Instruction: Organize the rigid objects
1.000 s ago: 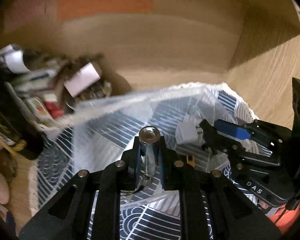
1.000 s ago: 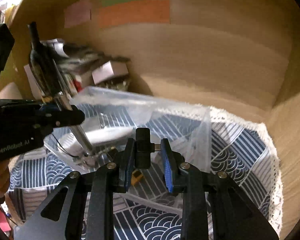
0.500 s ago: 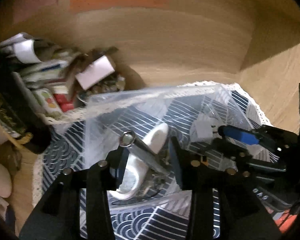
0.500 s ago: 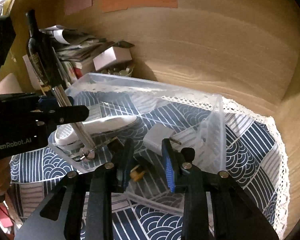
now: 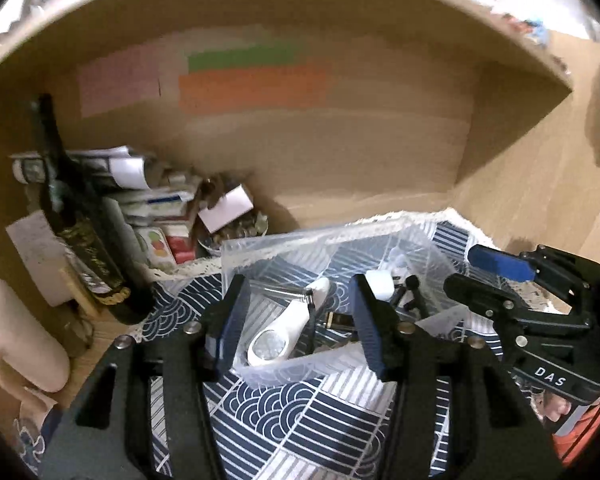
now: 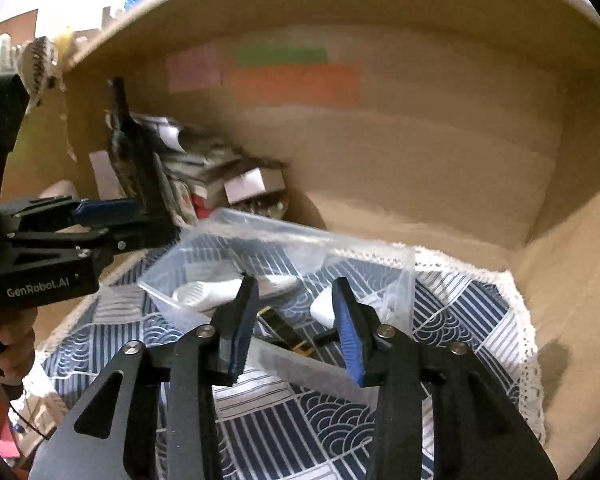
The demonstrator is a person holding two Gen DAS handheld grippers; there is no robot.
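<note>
Left gripper [image 5: 296, 312] and right gripper [image 6: 294, 322] — jaws wide, both empty. Clear bin [image 5: 340, 360] on patterned cloth [image 5: 320, 408] holds white device [image 5: 284, 334], metal tube [image 5: 282, 291], white adapter [image 5: 380, 285].

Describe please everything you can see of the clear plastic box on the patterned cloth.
The clear plastic box is a rectangular, open-topped bin of thin see-through plastic. It sits on the blue-and-white patterned cloth inside a wooden shelf. A long white device, a white adapter and small dark items lie inside. Both open tongs are outside it, not touching.
</note>
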